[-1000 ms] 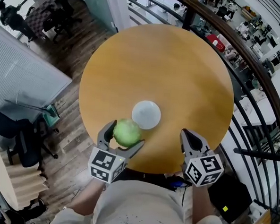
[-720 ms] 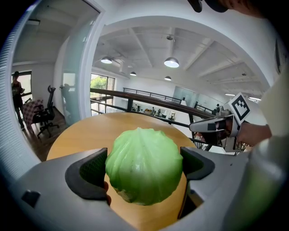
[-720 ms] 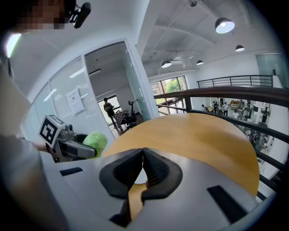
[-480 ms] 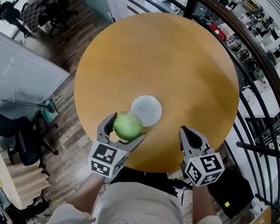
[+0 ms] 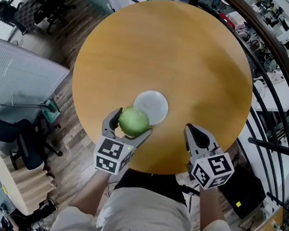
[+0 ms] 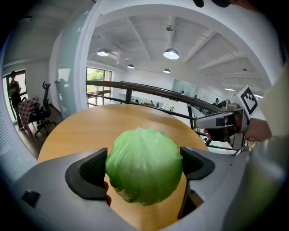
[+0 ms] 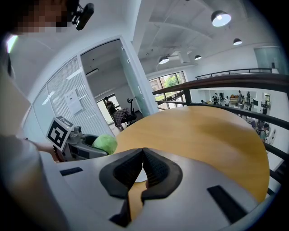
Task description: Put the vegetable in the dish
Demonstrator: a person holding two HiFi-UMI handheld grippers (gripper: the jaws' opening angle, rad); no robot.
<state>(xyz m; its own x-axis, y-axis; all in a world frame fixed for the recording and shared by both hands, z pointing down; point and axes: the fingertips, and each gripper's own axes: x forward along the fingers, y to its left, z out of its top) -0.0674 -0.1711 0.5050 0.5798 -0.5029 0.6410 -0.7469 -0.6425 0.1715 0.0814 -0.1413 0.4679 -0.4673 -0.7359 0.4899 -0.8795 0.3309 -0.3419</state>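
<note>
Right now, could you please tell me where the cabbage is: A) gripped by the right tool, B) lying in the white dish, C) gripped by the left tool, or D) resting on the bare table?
C: the cabbage sits clamped between the jaws of the left tool, while the right tool is shut on nothing.

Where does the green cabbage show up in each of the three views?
Head view: cabbage lower centre, overlapping the white dish.
Left gripper view: cabbage centre, between the fingers.
Right gripper view: cabbage small, left of centre.
Shared landmark: the round wooden table.
</note>
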